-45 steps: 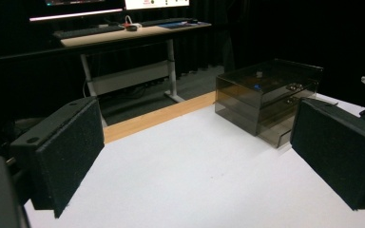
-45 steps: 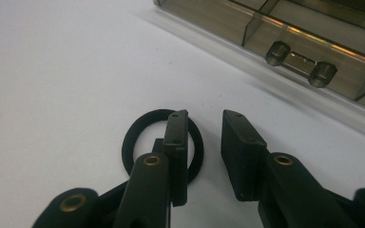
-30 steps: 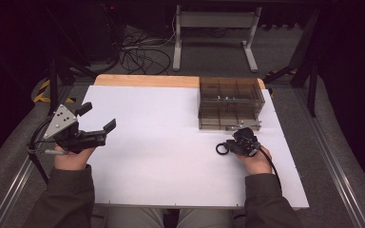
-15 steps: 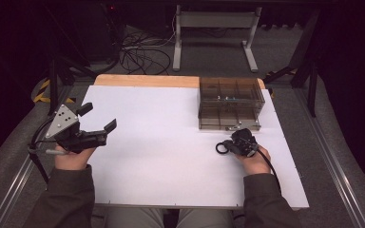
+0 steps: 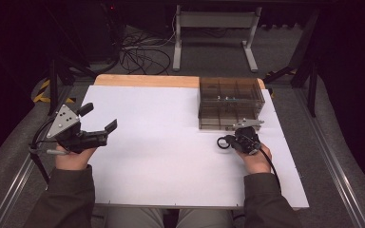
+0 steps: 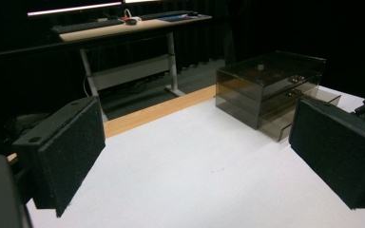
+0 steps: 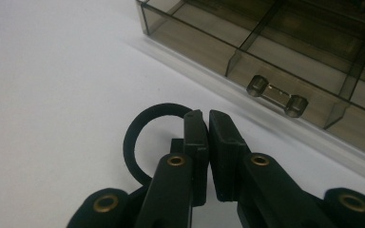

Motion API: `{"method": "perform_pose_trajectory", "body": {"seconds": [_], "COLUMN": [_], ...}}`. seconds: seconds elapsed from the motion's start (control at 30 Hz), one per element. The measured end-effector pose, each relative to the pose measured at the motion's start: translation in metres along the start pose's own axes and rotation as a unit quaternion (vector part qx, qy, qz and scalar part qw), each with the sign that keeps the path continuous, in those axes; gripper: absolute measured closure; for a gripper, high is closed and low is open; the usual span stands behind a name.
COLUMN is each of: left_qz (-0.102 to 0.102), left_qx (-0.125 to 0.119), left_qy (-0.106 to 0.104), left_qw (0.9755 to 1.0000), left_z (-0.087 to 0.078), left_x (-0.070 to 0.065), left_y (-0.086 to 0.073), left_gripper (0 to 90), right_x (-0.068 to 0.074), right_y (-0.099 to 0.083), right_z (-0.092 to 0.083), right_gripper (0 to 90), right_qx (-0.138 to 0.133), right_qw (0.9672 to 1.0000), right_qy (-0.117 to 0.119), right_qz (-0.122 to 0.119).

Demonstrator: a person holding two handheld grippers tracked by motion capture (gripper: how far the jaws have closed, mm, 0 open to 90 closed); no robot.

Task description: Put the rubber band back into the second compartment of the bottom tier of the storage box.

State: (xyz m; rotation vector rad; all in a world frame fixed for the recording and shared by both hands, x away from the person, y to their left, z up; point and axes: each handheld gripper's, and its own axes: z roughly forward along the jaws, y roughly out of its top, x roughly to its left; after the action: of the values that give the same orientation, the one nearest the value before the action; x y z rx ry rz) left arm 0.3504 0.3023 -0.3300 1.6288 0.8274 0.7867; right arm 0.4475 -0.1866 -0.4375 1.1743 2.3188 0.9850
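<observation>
Almost nothing has moved since a second ago: the right hand-held gripper has crept a tiny bit closer to the box, and the left hand-held gripper stays where it was.

On the left side of the white tabletop, the left hand holds its hand-held gripper up near the edge. Its two black pads stand far apart, with nothing between them (the left gripper view looks right through the gap to the box). A grey three-cornered plate sits on top of it.

On the right side, the right hand holds the other hand-held gripper low on the tabletop, just in front of the box. Its two jaws are pressed nearly together, with only a thin slit between the tips. A black ring sticks out on the left of the jaws in the right gripper view. I cannot tell if the jaws pinch anything.

The smoky clear plastic box stands at the far right of the tabletop, near the wooden strip at the back edge. It has small compartments inside and a drawer at the bottom with a little clear handle. The drawer sticks out a little toward the person.

Behind the tabletop, cables lie on the dark floor beside a grey metal frame.
</observation>
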Motion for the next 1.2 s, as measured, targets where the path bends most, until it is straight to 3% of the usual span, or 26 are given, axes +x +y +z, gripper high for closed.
{"method": "perform_pose_trajectory", "body": {"seconds": [0.4,0.67,1.2], "left_qz": [-0.006,-0.007,-0.007], "left_qx": [-0.004,-0.003,-0.001], "left_qy": [-0.004,-0.005,0.001], "left_qw": [1.0000,1.0000,1.0000], "left_z": [-0.001,-0.001,-0.005], "left_x": [0.000,0.000,0.002], "left_y": [-0.001,-0.002,-0.005], "left_gripper": [5.5,5.5,5.7], "right_x": [-0.004,-0.009,-0.018], "right_y": [0.007,0.011,0.023], "right_z": [0.001,0.002,0.011], "right_gripper": [86.3,86.3,86.3], "right_qx": [-0.024,-0.046,-0.077], "right_qw": [0.9996,0.9984,0.9957], "right_qy": [-0.011,-0.029,-0.041], "right_qz": [0.007,0.017,0.032]}}
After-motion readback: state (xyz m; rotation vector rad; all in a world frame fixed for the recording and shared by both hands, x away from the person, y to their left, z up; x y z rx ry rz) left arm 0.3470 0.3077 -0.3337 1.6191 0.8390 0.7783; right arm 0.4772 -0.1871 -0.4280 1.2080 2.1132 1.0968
